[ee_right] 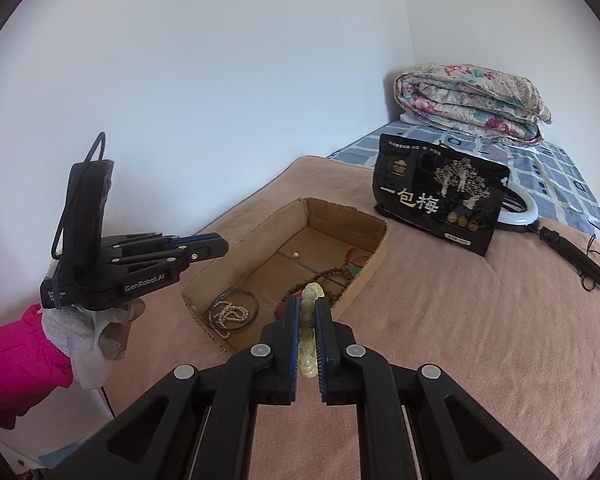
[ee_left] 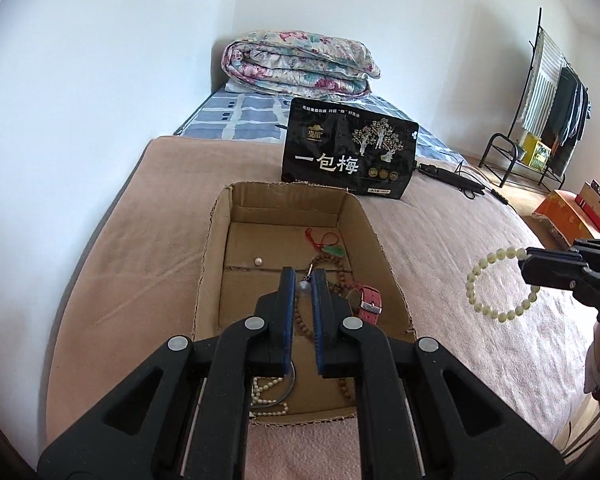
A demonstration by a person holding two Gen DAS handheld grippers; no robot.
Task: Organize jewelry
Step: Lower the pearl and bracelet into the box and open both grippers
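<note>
An open cardboard box [ee_left: 214, 240] [ee_right: 260, 222] lies on the pink blanket. Inside are a loose pearl [ee_left: 257, 262], a green pendant on a red cord [ee_left: 332, 250], a brown bead string [ee_left: 340, 280], a pink watch [ee_left: 370, 300], a pearl strand [ee_left: 266, 396] [ee_right: 228, 314] and a dark bangle [ee_right: 254, 300]. My left gripper [ee_left: 303, 276] [ee_right: 220, 245] hovers over the box, shut on a small grey pendant [ee_left: 304, 286]. To the right of the box, my right gripper [ee_left: 524, 258] [ee_right: 307, 304] is shut on a pale bead bracelet [ee_left: 500, 284] [ee_right: 306, 356], which hangs above the blanket.
A black snack bag [ee_left: 348, 152] [ee_right: 440, 200] stands behind the box. A folded floral quilt [ee_left: 300, 64] lies at the bed's far end. A ring light [ee_right: 520, 208] rests beside the bag. A clothes rack [ee_left: 548, 100] stands off the bed. A gloved hand [ee_right: 80, 336] holds the left gripper.
</note>
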